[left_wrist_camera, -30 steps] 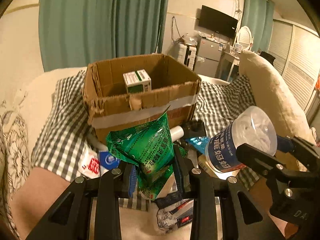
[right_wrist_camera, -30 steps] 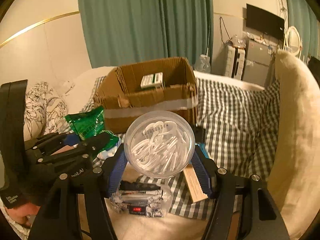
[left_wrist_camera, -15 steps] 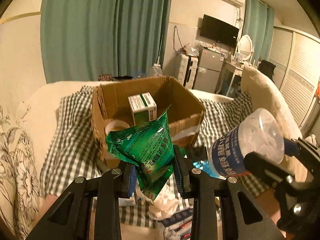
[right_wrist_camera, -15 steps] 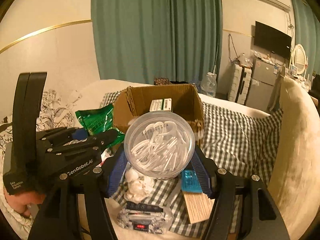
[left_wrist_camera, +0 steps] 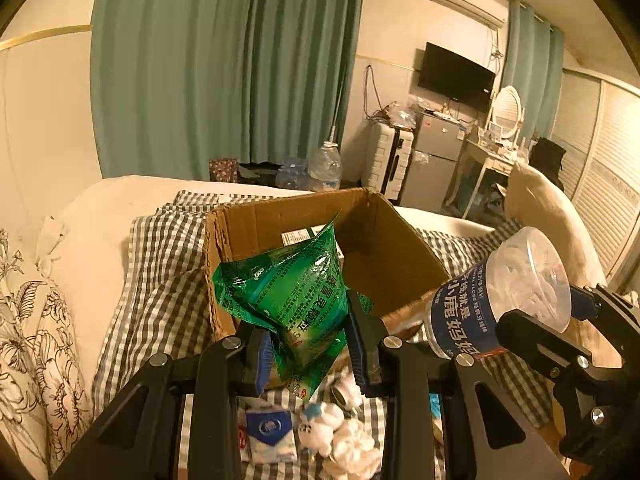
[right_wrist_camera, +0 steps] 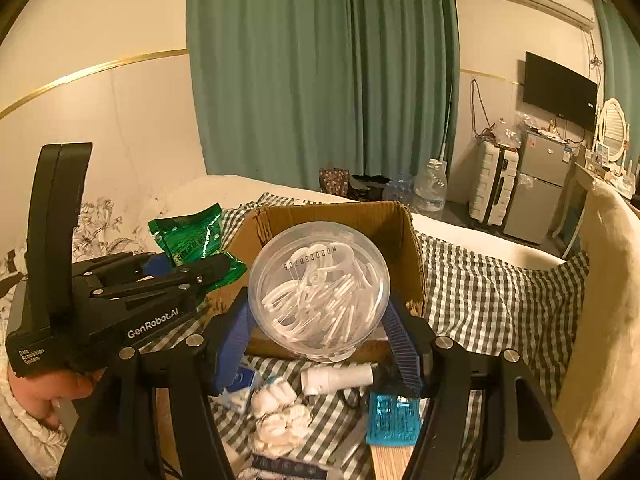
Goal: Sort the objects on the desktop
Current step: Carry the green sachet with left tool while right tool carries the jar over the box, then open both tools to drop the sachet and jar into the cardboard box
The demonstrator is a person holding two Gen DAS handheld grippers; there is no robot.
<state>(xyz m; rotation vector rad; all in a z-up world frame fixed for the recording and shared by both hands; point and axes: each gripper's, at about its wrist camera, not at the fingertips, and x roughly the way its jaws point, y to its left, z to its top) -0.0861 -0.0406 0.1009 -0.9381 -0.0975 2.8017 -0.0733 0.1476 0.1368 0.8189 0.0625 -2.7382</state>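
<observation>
My left gripper [left_wrist_camera: 310,346] is shut on a crinkled green foil packet [left_wrist_camera: 286,292], held up in front of the open cardboard box [left_wrist_camera: 396,256]. A clear round jar of white floss picks [right_wrist_camera: 318,294] with a blue label sits clamped between the blue pads of my right gripper [right_wrist_camera: 318,346], just before the box [right_wrist_camera: 396,220]. The same jar [left_wrist_camera: 504,292] shows at the right of the left wrist view, and the packet [right_wrist_camera: 188,238] with the left gripper [right_wrist_camera: 208,270] at the left of the right wrist view. A small carton lies inside the box, mostly hidden by the packet.
Below the grippers lie loose items on the checked cloth [right_wrist_camera: 492,292]: white wads [right_wrist_camera: 280,412], a white tube [right_wrist_camera: 336,376], a blue blister pack [right_wrist_camera: 394,418], a blue-and-white tissue pack [left_wrist_camera: 268,432]. A cream cushion [right_wrist_camera: 604,304] rises at the right. A hand [right_wrist_camera: 44,392] holds the left gripper.
Both grippers have risen and moved toward the box with their loads; the box now looks lower and its inside shows more. Both grips are unchanged.
</observation>
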